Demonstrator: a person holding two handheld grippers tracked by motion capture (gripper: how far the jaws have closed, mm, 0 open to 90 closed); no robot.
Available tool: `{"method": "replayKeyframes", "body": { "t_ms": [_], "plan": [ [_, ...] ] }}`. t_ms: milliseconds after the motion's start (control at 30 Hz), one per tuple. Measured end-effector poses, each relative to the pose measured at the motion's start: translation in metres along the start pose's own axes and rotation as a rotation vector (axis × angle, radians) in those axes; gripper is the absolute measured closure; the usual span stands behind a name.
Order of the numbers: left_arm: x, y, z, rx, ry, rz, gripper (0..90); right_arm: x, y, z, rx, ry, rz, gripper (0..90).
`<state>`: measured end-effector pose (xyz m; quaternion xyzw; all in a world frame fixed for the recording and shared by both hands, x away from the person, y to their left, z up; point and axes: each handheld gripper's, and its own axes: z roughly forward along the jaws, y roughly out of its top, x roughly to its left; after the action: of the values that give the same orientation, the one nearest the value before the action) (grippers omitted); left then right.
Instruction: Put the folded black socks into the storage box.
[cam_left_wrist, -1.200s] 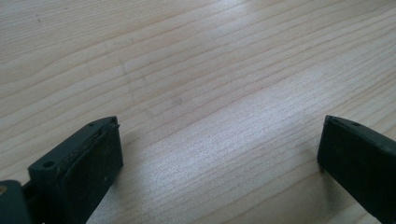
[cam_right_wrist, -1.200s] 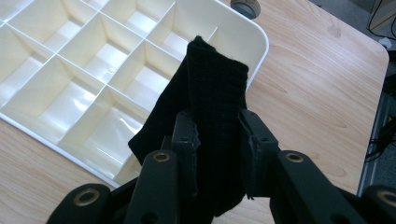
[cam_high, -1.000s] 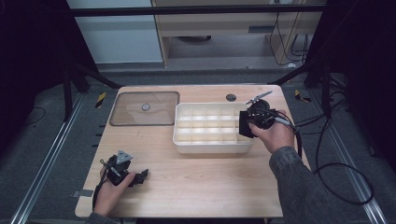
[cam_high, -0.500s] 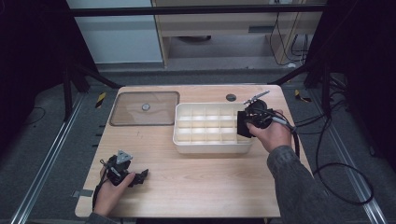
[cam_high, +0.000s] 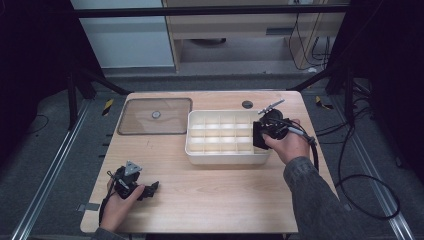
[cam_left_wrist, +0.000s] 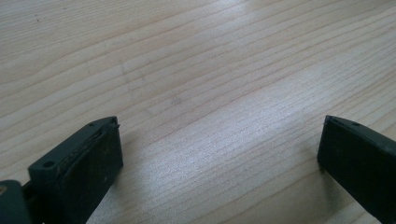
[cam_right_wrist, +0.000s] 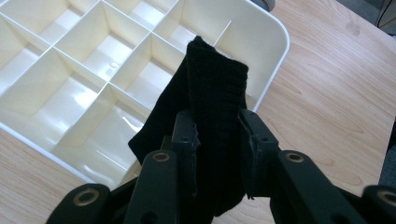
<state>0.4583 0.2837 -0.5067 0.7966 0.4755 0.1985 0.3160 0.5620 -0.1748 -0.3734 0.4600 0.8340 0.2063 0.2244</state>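
Sock held over the tray's right end; nothing has shifted in the last second.

My left gripper (cam_high: 150, 188) rests near the table's (cam_high: 210, 200) front-left corner, jaws apart on bare wood. My right gripper (cam_right_wrist: 218, 135) stays clamped on the black sock (cam_right_wrist: 212, 93) above the tray (cam_high: 222, 159), its right-end cells open below, with clear table to the right edge.

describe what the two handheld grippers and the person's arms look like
Both are black two-jaw grippers with flat rectangular pads. The left gripper carries a grey three-cornered plate; the right gripper trails a black cable and shows round rivets on its linkage. The right arm wears a grey long sleeve.
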Motion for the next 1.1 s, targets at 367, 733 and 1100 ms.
{"method": "replayKeyframes", "body": {
  "t_ms": [367,733,1100],
  "plan": [
    [0.0,0.0,0.0,0.002,-0.001,0.002,0.0,0.0,-0.002,0.004,0.01,0.001,-0.001,70.5],
    [0.001,0.0,0.0,0.008,-0.001,0.008,0.0,0.001,-0.004,0.008,0.023,0.008,-0.003,70.5],
    [0.001,0.0,0.0,0.009,-0.001,0.009,0.0,0.003,-0.005,0.011,0.04,0.014,-0.013,70.5]
  ]
}}
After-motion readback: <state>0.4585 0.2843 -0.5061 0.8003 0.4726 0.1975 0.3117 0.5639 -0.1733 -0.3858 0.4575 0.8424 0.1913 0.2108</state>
